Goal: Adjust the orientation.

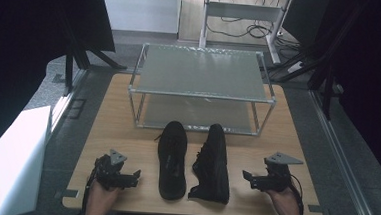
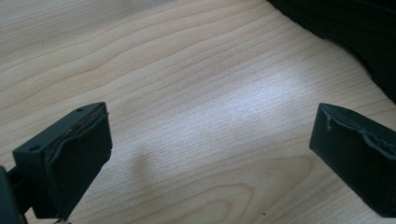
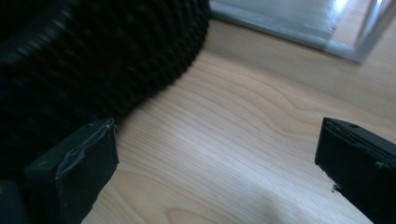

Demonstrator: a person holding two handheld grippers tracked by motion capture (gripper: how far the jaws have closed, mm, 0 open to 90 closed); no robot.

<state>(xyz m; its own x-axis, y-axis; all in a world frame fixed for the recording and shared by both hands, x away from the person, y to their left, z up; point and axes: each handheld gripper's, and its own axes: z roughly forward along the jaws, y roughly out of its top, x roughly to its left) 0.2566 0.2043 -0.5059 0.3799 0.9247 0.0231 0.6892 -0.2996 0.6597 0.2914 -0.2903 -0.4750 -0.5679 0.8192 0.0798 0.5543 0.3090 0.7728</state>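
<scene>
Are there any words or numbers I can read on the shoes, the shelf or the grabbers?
None: no words, numbers or signs can be read on the two black shoes, the metal shelf, the wooden table, the left gripper or the right gripper.

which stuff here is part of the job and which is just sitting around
In the job:
left shoe, sole up
right shoe, on its side
left gripper, jaws open
right gripper, jaws open

Just there:
metal rack
wooden table

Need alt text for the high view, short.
Two black shoes, the left black shoe sole-up and the right black shoe on its side, lie on a light wooden table between the open left gripper and open right gripper, before a metal-framed two-tier rack.
</scene>
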